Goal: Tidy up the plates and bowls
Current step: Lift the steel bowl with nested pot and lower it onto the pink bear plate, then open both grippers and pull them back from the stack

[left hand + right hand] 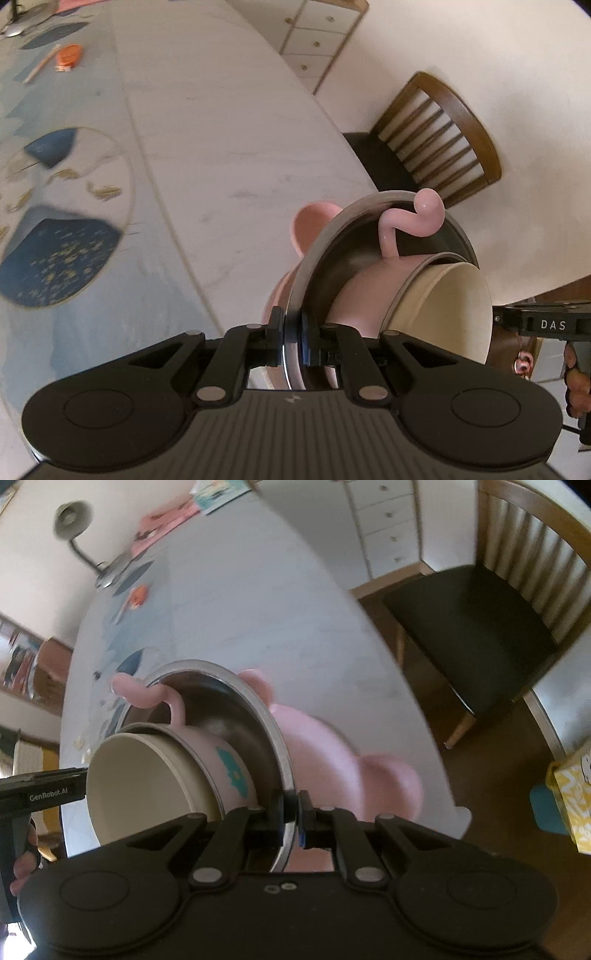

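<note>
A steel bowl [332, 254] holds a pink bowl [362, 291] with a cream inside and a curly pink handle [413, 218]. A pink bear-eared plate [314, 221] lies under the stack. My left gripper [293, 338] is shut on the steel bowl's rim. In the right wrist view, my right gripper [291, 816] is shut on the opposite rim of the steel bowl [236, 716]. The pink bowl [207, 764] with a teal flower sits tilted inside it, and the pink plate [332, 760] shows beneath. The stack is held tilted over the table's near edge.
The white marble table [229, 155] carries a blue patterned mat [55, 221] on the left and an orange item [68, 55] at the far end. A wooden chair [439, 140] stands to the right of the table. A desk lamp [74, 520] stands at the far end.
</note>
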Tool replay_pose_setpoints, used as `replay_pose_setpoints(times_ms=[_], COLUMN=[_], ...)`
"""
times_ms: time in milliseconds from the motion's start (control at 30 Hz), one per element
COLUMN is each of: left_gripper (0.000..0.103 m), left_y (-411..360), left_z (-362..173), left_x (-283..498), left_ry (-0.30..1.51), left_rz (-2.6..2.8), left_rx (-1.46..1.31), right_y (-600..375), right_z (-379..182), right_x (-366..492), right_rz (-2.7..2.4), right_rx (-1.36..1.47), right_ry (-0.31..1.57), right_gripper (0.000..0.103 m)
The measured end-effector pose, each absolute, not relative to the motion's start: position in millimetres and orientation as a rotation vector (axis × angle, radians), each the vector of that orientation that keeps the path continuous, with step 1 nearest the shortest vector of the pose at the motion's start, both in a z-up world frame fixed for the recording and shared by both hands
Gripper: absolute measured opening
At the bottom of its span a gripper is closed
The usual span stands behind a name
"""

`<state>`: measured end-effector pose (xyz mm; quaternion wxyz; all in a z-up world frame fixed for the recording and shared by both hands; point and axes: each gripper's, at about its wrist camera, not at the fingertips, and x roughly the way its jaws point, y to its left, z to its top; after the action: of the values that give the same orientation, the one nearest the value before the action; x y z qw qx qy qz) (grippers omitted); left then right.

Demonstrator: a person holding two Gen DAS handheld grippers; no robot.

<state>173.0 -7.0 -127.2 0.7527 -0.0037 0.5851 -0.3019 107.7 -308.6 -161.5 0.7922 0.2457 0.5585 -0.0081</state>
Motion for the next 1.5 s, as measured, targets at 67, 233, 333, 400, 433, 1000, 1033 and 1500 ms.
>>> replay_pose_setpoints(times_ms=[67, 233, 333, 400, 433, 1000, 1033, 1500], left_gripper=[0.009, 0.010, 0.010, 0.010, 0.011, 0.013, 0.013, 0.014], left_y=[-19.9, -40.4, -44.5, -46.3, -48.2, -45.7, -45.9, -41.8], left_z=[-134.2, -151.1, -157.6, -160.7, -161.6, -176.7, -177.3, -172.7], left_x=[176.1, 180.8, 182.1, 182.8, 184.7, 187.8, 187.8, 182.9], left_ry=[1.296, 1.329, 1.345, 1.350, 1.351, 1.373, 1.372, 1.340], left_rz=[-0.666, -0.663, -0.656, -0.647, -0.642, -0.601, -0.604, -0.623], left_rx=[0.006, 0.045, 0.062, 0.077, 0.081, 0.115, 0.114, 0.106], right_y=[-317.2, -333.2, -337.3, -334.9, -333.7, -321.5, -321.8, -320.0], right_z=[-168.3, -186.2, -196.7, -201.7, -204.4, -219.0, -218.9, -207.9], right_x=[105.4, 103.7, 102.3, 102.2, 102.7, 106.2, 106.4, 101.0], right_rz=[-0.036, -0.055, -0.055, -0.051, -0.048, -0.024, -0.028, -0.077], right_rx=[0.548, 0.588, 0.611, 0.614, 0.619, 0.641, 0.642, 0.640], right_ry=[1.208, 1.237, 1.260, 1.271, 1.278, 1.317, 1.315, 1.279], right_gripper=[0.008, 0.008, 0.008, 0.008, 0.008, 0.008, 0.009, 0.019])
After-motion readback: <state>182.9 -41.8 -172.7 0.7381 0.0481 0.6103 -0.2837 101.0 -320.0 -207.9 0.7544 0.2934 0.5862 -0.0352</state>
